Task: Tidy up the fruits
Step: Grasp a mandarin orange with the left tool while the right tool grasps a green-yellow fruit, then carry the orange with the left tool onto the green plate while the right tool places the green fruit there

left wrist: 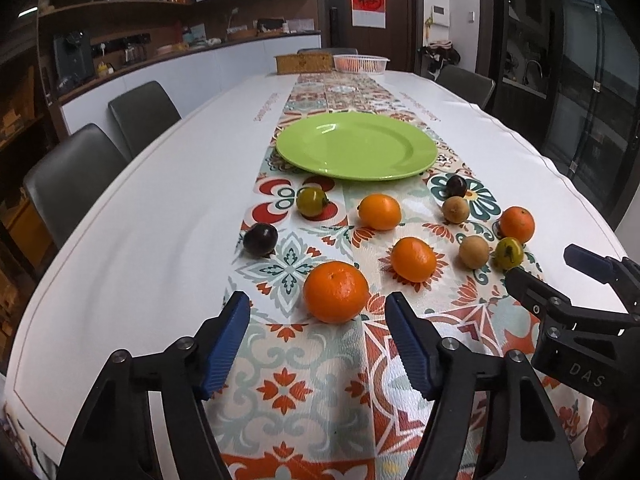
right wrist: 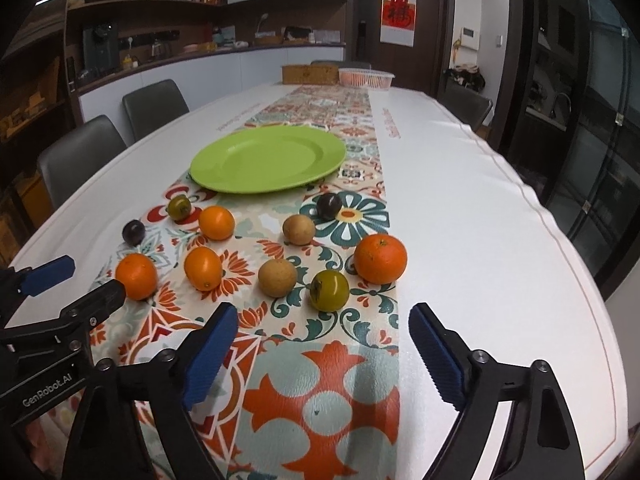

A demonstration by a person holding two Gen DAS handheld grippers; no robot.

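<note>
An empty green plate [left wrist: 356, 146] [right wrist: 268, 158] sits on the patterned table runner. Several fruits lie loose in front of it: oranges [left wrist: 335, 291] [right wrist: 380, 258], brown round fruits [left wrist: 473, 251] [right wrist: 277, 277], green-yellow fruits [left wrist: 311, 201] [right wrist: 329, 290] and dark plums [left wrist: 260, 240] [right wrist: 329, 206]. My left gripper [left wrist: 318, 340] is open and empty, its blue pads on either side of and just short of the nearest orange. My right gripper [right wrist: 322, 356] is open and empty, just short of a green-yellow fruit. Each gripper shows at the edge of the other's view.
A wicker box [left wrist: 303, 62] and a white basket [left wrist: 361, 62] stand at the table's far end. Grey chairs [left wrist: 72, 176] line the left side, one [left wrist: 466, 82] stands at the far right. The white tablecloth [right wrist: 480, 216] flanks the runner.
</note>
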